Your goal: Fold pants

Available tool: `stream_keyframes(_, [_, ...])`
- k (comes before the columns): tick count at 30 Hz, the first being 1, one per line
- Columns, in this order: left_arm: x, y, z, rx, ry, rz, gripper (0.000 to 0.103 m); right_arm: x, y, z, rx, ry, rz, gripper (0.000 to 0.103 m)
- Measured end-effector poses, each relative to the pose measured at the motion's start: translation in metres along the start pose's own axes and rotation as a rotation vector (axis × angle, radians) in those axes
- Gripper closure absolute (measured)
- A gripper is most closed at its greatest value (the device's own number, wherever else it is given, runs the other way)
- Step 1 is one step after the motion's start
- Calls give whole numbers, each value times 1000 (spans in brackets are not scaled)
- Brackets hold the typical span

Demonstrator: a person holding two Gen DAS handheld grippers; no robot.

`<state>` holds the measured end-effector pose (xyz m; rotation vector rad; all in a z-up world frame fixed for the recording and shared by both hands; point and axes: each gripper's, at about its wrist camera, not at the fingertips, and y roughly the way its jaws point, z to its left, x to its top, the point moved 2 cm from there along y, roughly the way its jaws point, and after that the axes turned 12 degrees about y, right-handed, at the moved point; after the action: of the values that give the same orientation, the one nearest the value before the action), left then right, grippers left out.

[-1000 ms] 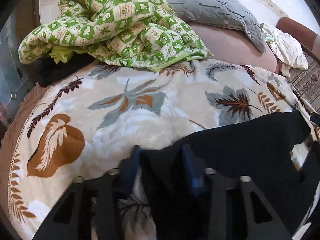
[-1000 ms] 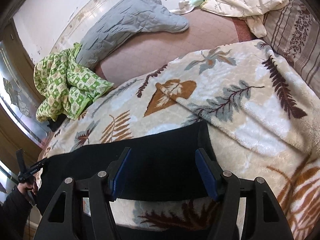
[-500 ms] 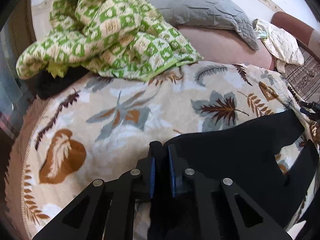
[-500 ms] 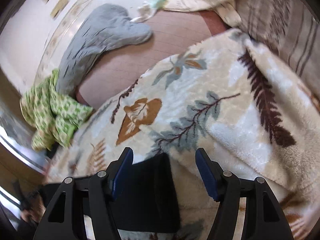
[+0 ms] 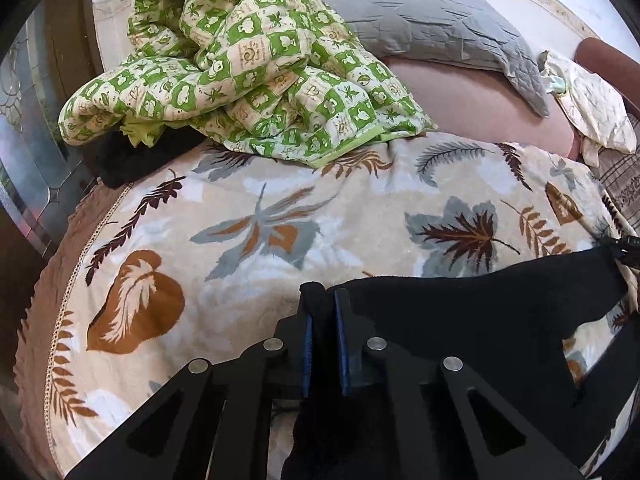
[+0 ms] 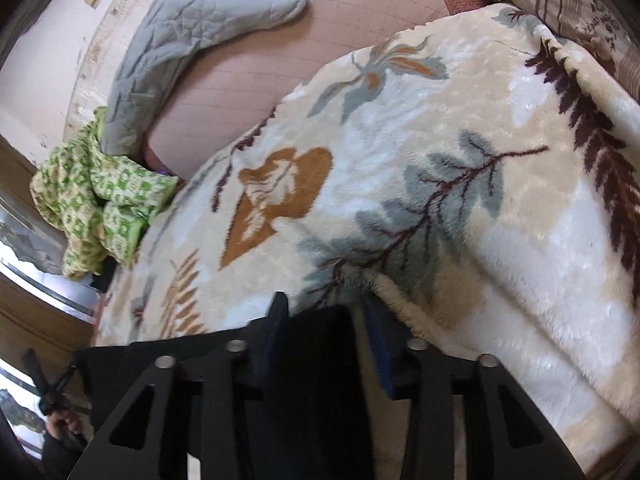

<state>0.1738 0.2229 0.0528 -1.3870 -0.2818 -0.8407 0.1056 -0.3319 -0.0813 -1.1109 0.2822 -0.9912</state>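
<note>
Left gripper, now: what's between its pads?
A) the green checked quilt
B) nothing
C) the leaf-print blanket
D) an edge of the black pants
D: in the left wrist view the left gripper has its blue pads pressed together on a bunched edge of the black pants, above the leaf-print blanket; the green checked quilt lies far off at the back.

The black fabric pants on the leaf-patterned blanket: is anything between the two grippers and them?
Nothing visible. The left gripper is shut on an edge of the black fabric pants. The right gripper has just been closing, with the pants' other end between its jaws on the leaf-patterned blanket.
</note>
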Motion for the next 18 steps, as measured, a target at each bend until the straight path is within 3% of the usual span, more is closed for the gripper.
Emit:
stream_keyframes(1, [0, 0, 0, 1, 0, -1, 95, -1, 0, 1, -3, -12, 2, 91])
stream_keyframes(2, [-1, 1, 0, 1, 1, 0, 94, -2, 0, 2, 6, -27, 15, 98])
stream_keyframes(11, [-13, -25, -12, 52, 44, -88, 94, -18, -49, 18, 60, -140, -58, 99])
stream_keyframes(18, [-60, -80, -22, 75, 94, -187, 95, -65, -99, 21, 76, -283, -31, 99])
